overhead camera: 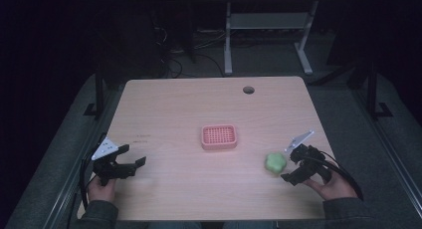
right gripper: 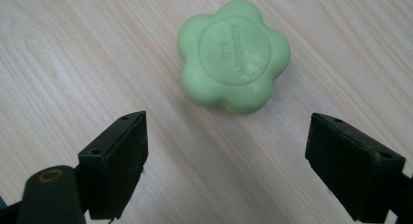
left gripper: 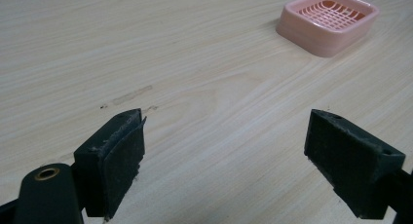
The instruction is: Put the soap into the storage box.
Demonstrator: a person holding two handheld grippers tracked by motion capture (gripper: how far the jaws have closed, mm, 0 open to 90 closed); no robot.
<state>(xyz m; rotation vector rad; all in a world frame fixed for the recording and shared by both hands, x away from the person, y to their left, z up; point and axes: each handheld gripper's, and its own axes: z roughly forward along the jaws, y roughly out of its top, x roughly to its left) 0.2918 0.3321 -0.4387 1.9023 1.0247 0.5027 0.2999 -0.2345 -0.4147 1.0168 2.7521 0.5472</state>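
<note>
Dim, grainy high view with dark surroundings; both gripper views bright, evenly lit, softly shadowed.

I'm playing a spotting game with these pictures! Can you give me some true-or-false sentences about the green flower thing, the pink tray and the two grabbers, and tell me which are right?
1. The green flower-shaped soap lies inside the pink tray. False: it lies on the bare table, apart from the tray.
2. The right gripper has its jaws spread wide, with the soap just ahead of them. True.
3. The left gripper is squeezing the pink tray. False: its jaws are open and hold nothing; the tray sits farther off.
4. The pink tray has a grid of slots in its bottom. True.
5. The soap has letters pressed into its round top. True, though they are too blurred to read.
</note>
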